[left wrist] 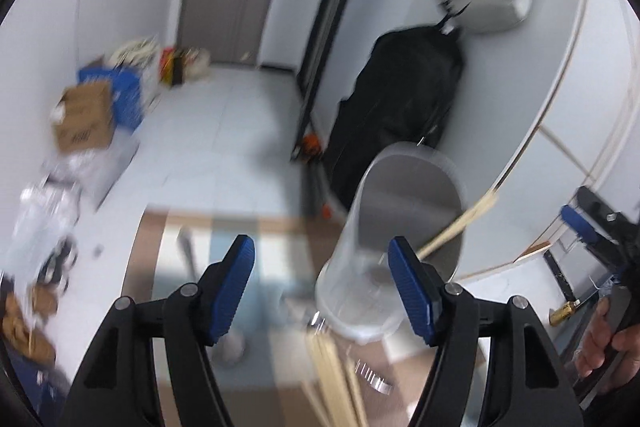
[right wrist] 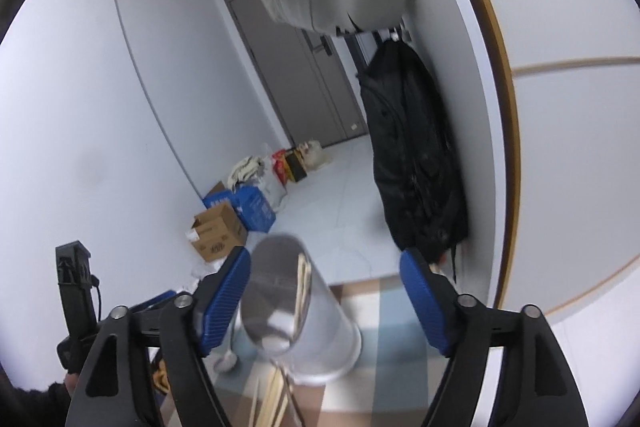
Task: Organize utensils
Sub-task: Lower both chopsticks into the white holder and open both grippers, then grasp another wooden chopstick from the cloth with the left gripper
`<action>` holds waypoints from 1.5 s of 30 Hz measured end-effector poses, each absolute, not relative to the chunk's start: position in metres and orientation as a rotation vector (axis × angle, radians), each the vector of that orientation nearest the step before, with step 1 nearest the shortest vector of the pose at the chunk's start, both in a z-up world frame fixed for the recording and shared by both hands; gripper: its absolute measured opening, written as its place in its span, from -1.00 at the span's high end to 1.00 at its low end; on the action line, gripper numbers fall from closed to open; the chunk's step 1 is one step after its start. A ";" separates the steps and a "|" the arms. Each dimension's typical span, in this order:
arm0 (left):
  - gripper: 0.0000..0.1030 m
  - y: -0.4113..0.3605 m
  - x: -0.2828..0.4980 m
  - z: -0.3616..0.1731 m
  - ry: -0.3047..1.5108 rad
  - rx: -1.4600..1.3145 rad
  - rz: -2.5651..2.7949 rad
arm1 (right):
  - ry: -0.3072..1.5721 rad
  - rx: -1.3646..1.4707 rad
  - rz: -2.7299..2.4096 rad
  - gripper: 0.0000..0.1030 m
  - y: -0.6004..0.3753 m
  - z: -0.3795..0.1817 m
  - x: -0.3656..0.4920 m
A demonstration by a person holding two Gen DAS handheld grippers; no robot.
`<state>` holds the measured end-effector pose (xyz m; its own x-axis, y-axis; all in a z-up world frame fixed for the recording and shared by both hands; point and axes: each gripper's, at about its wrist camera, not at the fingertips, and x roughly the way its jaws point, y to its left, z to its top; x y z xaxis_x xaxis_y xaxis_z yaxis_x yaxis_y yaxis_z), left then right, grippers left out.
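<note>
Both tongs open over the surface [right wrist: 384, 311].
Left tongs [left wrist: 322, 287] and right tongs [right wrist: 326, 297] gaping, gripping nothing; clear cup [right wrist: 298, 311] with chopsticks [right wrist: 303, 291] at 12 o'clock.

The left view is all smeared, so the pile of stuff [left wrist: 48, 211] on the floor may be bags, and the wooden sticks [left wrist: 340, 379] run off the bottom edge.
</note>
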<state>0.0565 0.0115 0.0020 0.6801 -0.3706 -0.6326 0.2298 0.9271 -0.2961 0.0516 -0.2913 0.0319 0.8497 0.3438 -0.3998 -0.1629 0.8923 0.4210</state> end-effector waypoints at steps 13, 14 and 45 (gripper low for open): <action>-0.20 -0.009 0.053 -0.083 1.118 -0.136 -0.241 | 0.634 0.415 0.313 -0.85 -0.278 -0.006 0.019; -0.11 -0.009 0.056 -0.087 1.132 -0.150 -0.239 | 0.638 0.418 0.317 -0.85 -0.278 -0.006 0.017; 0.99 -0.020 0.079 -0.099 1.231 -0.029 -0.081 | 0.632 0.461 0.345 -0.85 -0.283 -0.005 0.008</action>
<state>0.0793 -0.0202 -0.0987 0.3307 -0.0773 -0.9406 0.0463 0.9968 -0.0657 0.0082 -0.2830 -0.0046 0.7564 0.4415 -0.4827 -0.1673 0.8439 0.5097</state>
